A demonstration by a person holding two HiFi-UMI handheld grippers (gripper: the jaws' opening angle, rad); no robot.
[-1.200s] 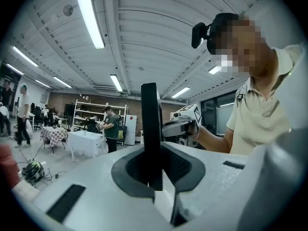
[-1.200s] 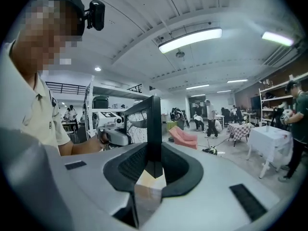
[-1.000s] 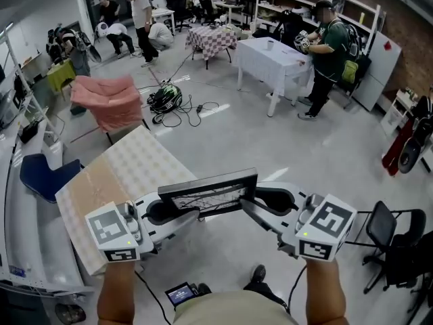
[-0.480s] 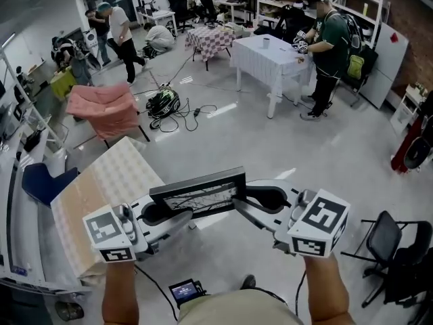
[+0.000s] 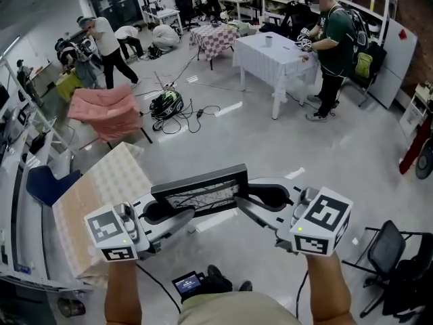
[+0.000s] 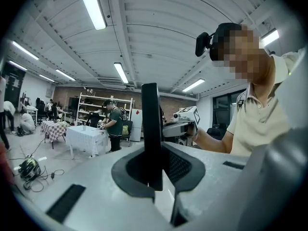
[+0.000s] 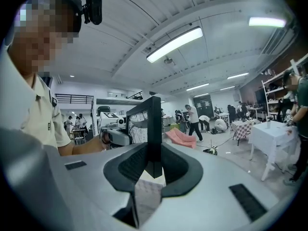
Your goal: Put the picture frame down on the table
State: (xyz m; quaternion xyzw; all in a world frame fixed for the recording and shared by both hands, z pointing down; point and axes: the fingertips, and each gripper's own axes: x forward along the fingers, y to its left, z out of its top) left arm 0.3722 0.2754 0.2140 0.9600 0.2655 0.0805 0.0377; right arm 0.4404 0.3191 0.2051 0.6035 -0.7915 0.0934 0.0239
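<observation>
Picture frame [image 5: 201, 193], black, rectangular, with a pale line-patterned print, is held level in mid-air at lower centre of the head view. It sits over grey floor [image 5: 270, 141], just right of the beige patterned cloth-covered bench [image 5: 95, 185] at lower left, not resting on it. Left gripper [image 5: 161, 212] fingers are clamped on its left edge. Right gripper [image 5: 265, 199] fingers are clamped on its right edge.

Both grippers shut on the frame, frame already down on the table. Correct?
Not on the table. The left gripper and right gripper are both shut on the frame, but the head view shows it held up in the air, mostly over the floor, with the table lower and off to the left.
</observation>
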